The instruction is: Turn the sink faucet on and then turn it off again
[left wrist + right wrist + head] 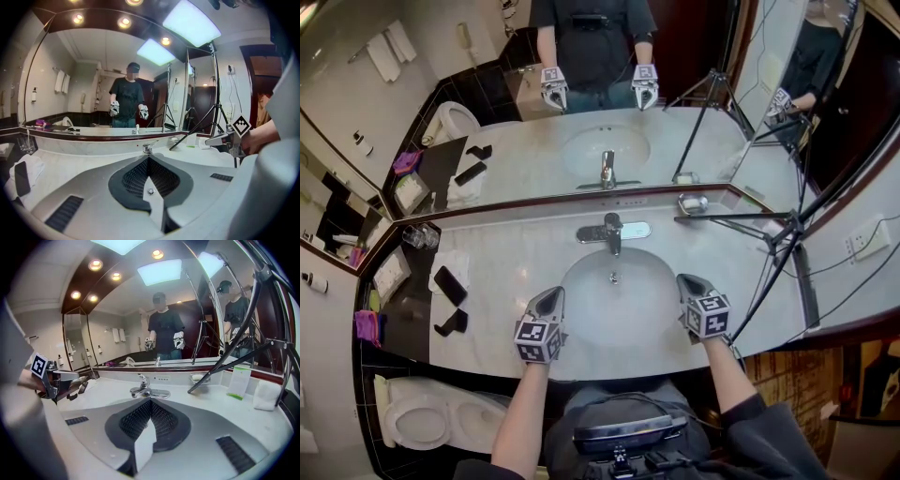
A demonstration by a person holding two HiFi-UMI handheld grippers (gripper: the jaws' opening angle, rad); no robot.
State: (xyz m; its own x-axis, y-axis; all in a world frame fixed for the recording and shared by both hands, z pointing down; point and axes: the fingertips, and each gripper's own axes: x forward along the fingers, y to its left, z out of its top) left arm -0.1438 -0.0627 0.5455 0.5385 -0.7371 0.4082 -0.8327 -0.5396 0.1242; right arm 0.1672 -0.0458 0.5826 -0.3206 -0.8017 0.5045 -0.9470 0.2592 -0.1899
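The chrome faucet (610,231) stands at the back of the white oval sink (581,309), its lever pointing toward the basin; I see no water running. My left gripper (553,293) hovers over the sink's front left rim, jaws together and holding nothing. Over the front right rim my right gripper (687,279) is likewise shut and empty. Both point toward the faucet from well short of it. In the left gripper view the faucet (149,147) sits just beyond the closed tips of the left gripper (148,158). The right gripper view shows the faucet (143,389) ahead of the right gripper (151,400).
A black tripod (778,234) straddles the counter on the right, one leg reaching toward a soap dish (692,202). Dark items lie on a towel (450,284) at the left, with glasses (419,236) behind. A toilet (422,417) is lower left. A green-edged card (239,380) stands right.
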